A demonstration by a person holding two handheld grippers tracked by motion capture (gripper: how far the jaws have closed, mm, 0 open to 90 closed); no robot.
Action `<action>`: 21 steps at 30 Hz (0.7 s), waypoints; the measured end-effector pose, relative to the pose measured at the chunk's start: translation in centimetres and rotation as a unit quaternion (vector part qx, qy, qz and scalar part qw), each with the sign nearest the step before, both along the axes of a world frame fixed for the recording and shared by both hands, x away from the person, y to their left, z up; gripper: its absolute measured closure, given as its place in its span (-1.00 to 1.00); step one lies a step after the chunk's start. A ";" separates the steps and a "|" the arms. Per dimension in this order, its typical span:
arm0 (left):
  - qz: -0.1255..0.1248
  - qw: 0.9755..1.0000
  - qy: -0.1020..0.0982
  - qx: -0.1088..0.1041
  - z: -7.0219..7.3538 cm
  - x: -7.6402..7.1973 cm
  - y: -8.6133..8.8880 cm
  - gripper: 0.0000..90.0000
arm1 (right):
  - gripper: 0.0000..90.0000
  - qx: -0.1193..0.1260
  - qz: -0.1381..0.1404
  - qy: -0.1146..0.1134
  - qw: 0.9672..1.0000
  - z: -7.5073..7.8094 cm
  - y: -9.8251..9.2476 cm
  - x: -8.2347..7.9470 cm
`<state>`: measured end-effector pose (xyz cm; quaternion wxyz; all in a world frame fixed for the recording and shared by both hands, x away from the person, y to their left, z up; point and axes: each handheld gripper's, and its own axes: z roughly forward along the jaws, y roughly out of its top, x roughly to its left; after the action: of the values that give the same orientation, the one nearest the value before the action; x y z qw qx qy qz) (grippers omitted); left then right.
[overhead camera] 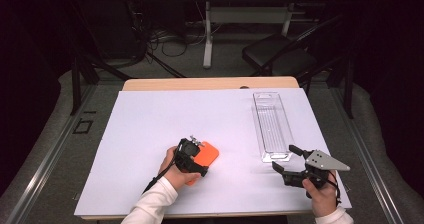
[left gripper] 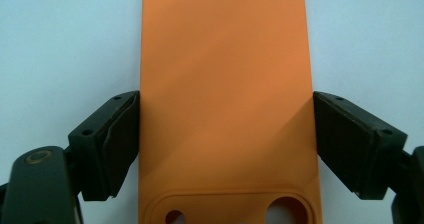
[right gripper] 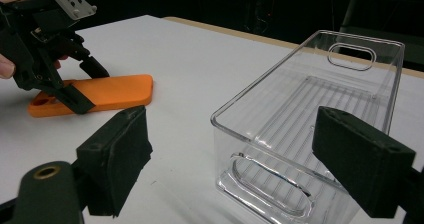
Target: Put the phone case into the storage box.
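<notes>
An orange phone case (overhead camera: 209,153) lies flat on the white table cover, its camera cut-out toward the person. My left gripper (overhead camera: 196,159) points down over it. In the left gripper view the case (left gripper: 225,84) sits between the two pads (left gripper: 120,144), which touch its long edges: the left gripper (left gripper: 226,139) is shut on it. In the right gripper view the case (right gripper: 115,91) rests on the table under the left gripper (right gripper: 89,86). My right gripper (overhead camera: 284,158) is held low at the front right, open and holding nothing, aimed at the near end of a clear plastic bin (overhead camera: 257,119).
The clear bin (right gripper: 260,79) is long, ribbed at the bottom, has handle slots at both ends and holds nothing. A white sheet (overhead camera: 150,124) covers the wooden table. A black chair (overhead camera: 272,51) and table legs stand beyond the far edge.
</notes>
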<state>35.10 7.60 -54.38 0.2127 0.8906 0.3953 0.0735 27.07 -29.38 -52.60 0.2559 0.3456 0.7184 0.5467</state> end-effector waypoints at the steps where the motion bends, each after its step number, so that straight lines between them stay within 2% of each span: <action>1: -0.001 1.000 0.001 0.002 0.0 0.0 0.0 -0.65 | -0.68 0.000 0.000 0.000 1.000 0.0 0.0 0.0; 12: -0.006 1.000 0.001 0.009 1.0 0.2 0.3 -0.65 | -0.68 -0.001 0.000 0.000 1.000 0.0 0.0 -0.1; 18: -0.005 1.000 0.007 -0.005 2.1 0.3 1.0 -0.65 | -0.68 -0.001 0.000 0.001 1.000 0.0 0.0 -0.1; 21: -0.003 1.000 0.006 -0.003 2.6 0.3 1.4 -0.65 | -0.68 -0.001 0.000 0.001 1.000 0.0 0.0 -0.1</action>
<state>35.39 8.96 -51.73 0.2130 0.8918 0.3935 0.0668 26.97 -29.34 -52.56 0.2556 0.3457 0.7192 0.5458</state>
